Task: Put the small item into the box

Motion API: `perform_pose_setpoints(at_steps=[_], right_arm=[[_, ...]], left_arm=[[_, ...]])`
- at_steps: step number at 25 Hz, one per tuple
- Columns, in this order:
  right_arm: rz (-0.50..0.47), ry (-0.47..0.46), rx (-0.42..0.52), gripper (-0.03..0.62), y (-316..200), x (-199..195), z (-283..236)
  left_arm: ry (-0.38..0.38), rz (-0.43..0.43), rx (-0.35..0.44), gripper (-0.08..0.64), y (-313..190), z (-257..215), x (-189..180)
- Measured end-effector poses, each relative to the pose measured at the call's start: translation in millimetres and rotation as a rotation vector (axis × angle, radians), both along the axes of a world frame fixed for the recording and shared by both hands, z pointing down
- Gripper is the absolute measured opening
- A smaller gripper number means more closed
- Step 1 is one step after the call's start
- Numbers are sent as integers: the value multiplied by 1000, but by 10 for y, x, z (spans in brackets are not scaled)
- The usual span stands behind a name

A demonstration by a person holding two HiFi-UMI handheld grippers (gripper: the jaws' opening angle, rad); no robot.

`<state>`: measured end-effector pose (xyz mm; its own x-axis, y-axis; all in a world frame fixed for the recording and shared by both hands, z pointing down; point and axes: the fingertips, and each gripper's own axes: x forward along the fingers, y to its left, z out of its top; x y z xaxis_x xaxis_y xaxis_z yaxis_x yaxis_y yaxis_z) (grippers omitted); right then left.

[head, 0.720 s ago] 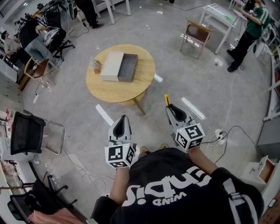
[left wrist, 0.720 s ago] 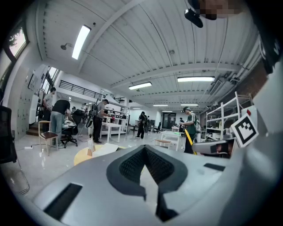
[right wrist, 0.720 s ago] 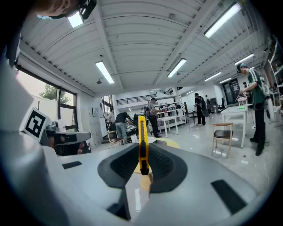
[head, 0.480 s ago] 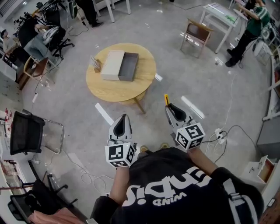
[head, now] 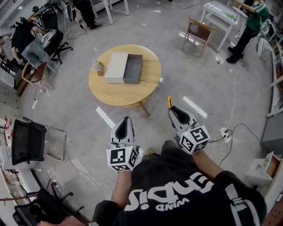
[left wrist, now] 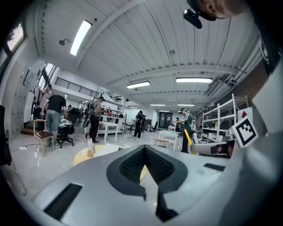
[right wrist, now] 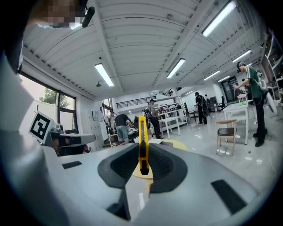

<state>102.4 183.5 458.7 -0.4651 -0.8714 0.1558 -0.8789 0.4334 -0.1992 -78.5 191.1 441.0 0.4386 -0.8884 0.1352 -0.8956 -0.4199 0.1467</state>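
The right gripper [head: 173, 110] is seen clamped on a yellow utility knife [head: 168, 102]. In the right gripper view the knife [right wrist: 141, 134] is pinched between the two dark pads [right wrist: 161, 165], and its slim body sticks out past the tips of the right gripper [right wrist: 142, 154]. The left gripper [head: 124, 120] is held level with it, just beside it on the left. In the left gripper view the jaws of the left gripper [left wrist: 145, 149] are seen brought together, with nothing between them.

Both grippers are held over bare floor, in front of the person's black printed shirt [head: 177, 194]. The knife is well apart from the box and is not over the table.

The box [head: 133, 69] is seen as an open grey tray on a round wooden table [head: 132, 99], ahead of the grippers. A beige lid [head: 116, 67] lies touching the tray's left side. A small card stand [head: 98, 67] is set on the table just left of the lid.

A wooden chair [head: 197, 33] and a white table [head: 219, 11] are placed beyond the round table to the right. A person in a green top [head: 252, 20] is seen standing at the white table. A black chair [head: 27, 141] is parked at the far left.
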Motion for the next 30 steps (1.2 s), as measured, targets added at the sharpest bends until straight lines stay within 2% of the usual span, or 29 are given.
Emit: perform_pose_setpoints(at_steps=[4,12,23,30], right_arm=[[10,1,7,60,-47,-123,-30],[21,0,8,60,-398,-122,4],[-33,-5,16,60,-1391,-135,9],[-108,-33,5,60,-2187,-204,-84]], left_arm=[[0,14,7,8,-100,-21,-117],[-7,28,14,8,-527,26,-143],[-4,31,19,8,-1443,9,-70],[-2,-25,22,8,-2138,-136,-86]])
